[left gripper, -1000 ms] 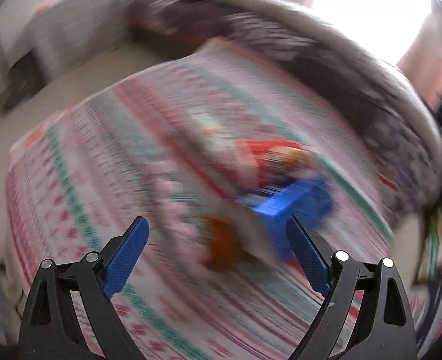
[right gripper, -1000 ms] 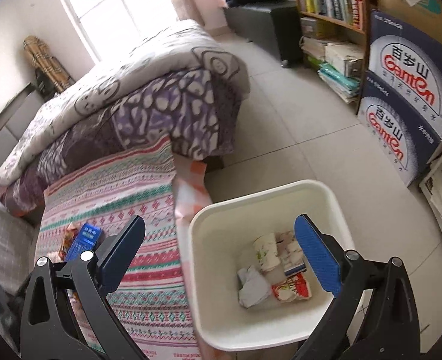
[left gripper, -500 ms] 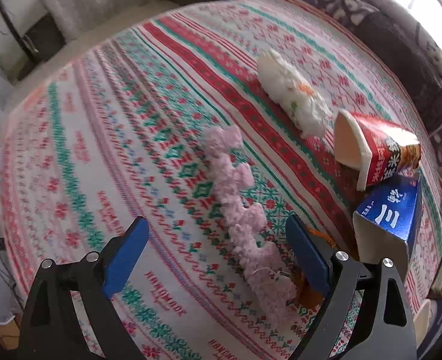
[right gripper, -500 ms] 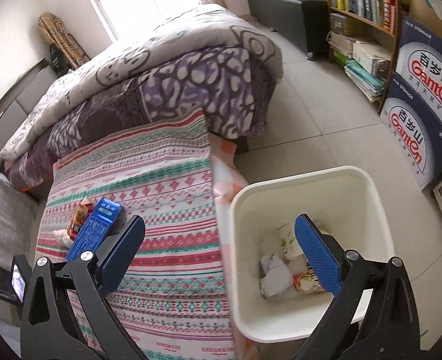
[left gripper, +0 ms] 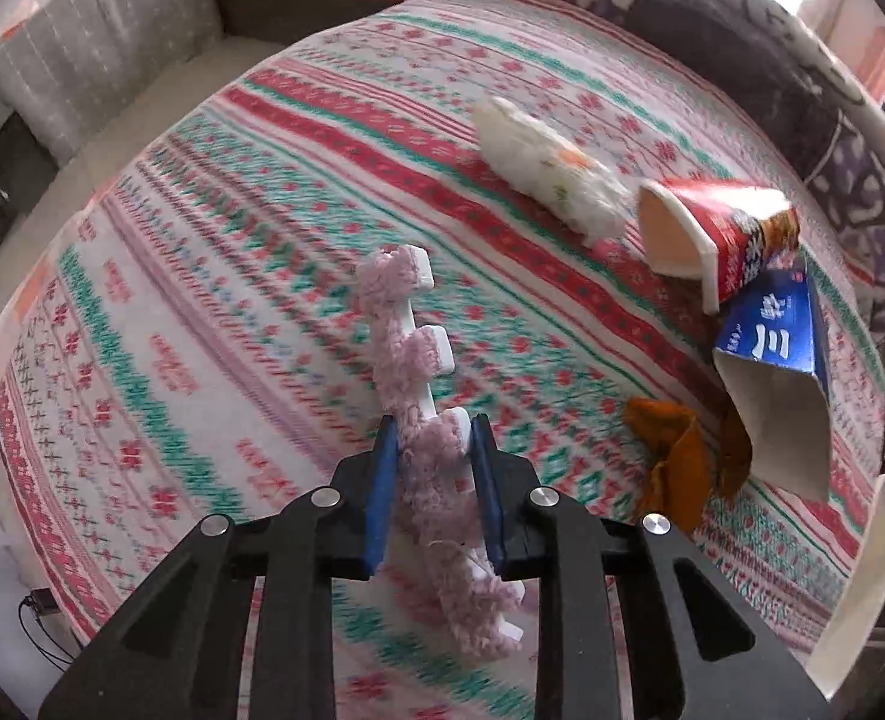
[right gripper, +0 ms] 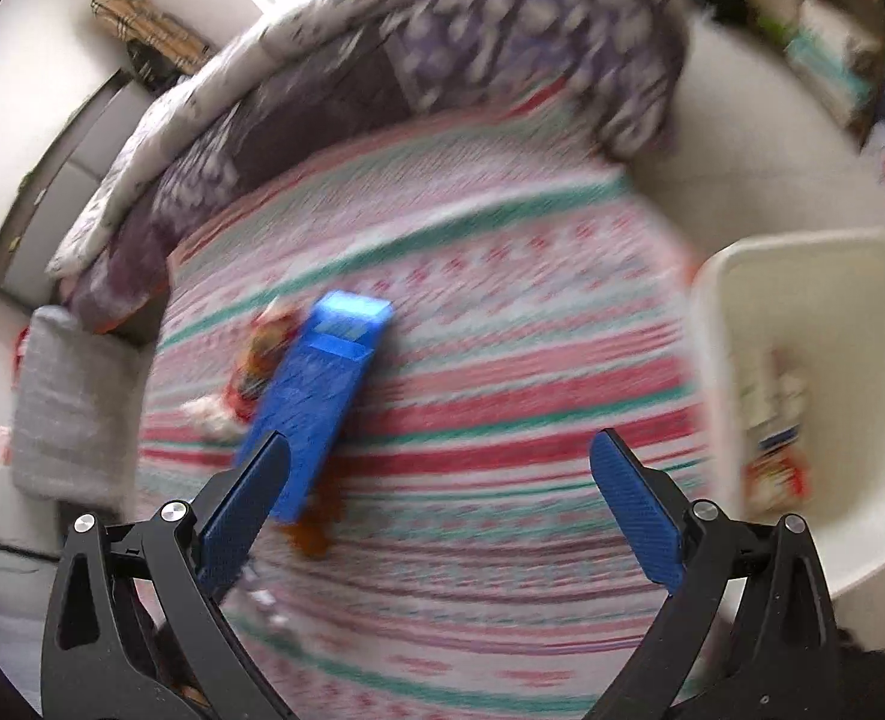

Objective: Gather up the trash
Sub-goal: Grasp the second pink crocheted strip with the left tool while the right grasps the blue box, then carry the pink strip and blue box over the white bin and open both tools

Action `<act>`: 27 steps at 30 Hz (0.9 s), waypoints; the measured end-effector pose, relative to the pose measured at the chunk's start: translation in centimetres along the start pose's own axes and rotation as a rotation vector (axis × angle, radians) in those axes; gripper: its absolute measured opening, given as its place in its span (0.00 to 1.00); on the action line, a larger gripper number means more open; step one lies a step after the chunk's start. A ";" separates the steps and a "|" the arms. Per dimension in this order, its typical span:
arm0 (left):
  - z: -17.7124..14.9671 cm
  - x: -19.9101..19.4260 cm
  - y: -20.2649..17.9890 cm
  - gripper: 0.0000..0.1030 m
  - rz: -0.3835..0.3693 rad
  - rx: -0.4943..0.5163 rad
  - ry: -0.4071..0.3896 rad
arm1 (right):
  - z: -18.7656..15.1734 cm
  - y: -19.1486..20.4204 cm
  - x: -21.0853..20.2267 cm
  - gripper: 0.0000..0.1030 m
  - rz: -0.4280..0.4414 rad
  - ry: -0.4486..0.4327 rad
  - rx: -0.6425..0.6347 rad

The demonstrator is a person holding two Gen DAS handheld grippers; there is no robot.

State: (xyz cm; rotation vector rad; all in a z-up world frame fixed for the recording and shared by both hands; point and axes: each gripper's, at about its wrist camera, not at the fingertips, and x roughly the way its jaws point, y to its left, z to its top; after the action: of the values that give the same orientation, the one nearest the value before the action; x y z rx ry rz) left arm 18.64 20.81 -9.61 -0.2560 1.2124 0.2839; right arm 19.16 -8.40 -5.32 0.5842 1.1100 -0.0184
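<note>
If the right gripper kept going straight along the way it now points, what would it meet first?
Most likely the striped bedspread: the right gripper has wide-open jaws with only cloth between them. The blue carton lies just off its left finger, though blur makes depth uncertain.

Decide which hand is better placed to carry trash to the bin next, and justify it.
Left: the left gripper is closing on the pink fuzzy strip; the right gripper is open and empty.

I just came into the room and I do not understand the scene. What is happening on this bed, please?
A person is clearing rubbish off a patterned blanket with two hand-held grippers. The left gripper is closing on a fluffy pink strip, which sits between its fingers. The right gripper is open and empty above the blanket, near a blue carton. A white bin stands beside the bed.
</note>
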 end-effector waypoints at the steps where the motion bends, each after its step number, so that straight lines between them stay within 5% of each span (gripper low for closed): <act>1: -0.3 -0.3 0.6 0.24 -0.009 -0.007 -0.002 | -0.1 0.8 1.2 0.93 0.021 0.039 0.003; 10: -0.5 -5.5 3.7 0.24 -0.097 -0.045 -0.089 | -0.1 4.5 6.9 0.93 0.042 0.117 0.056; 19: -0.5 -6.2 3.9 0.24 -0.081 0.005 -0.121 | -0.4 6.2 9.4 0.92 0.083 0.128 0.050; 21: -0.5 -5.9 4.0 0.24 -0.077 0.006 -0.116 | -0.6 6.4 9.6 0.80 0.096 0.130 0.036; 22: -0.6 -5.9 4.1 0.24 -0.076 0.005 -0.116 | -0.8 6.8 9.6 0.61 0.103 0.130 0.007; 23: -0.6 -5.9 4.1 0.24 -0.076 0.005 -0.116 | -0.9 6.9 9.6 0.54 0.108 0.133 -0.011; 27: -0.5 -6.5 4.0 0.24 -0.083 -0.002 -0.139 | -1.0 7.6 8.4 0.43 0.150 0.103 -0.064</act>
State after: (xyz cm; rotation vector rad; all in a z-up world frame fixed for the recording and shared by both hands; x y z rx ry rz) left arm 14.64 23.89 -3.79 -0.2832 1.0611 0.2272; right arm 24.44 0.76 -9.49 0.6153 1.1593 0.1783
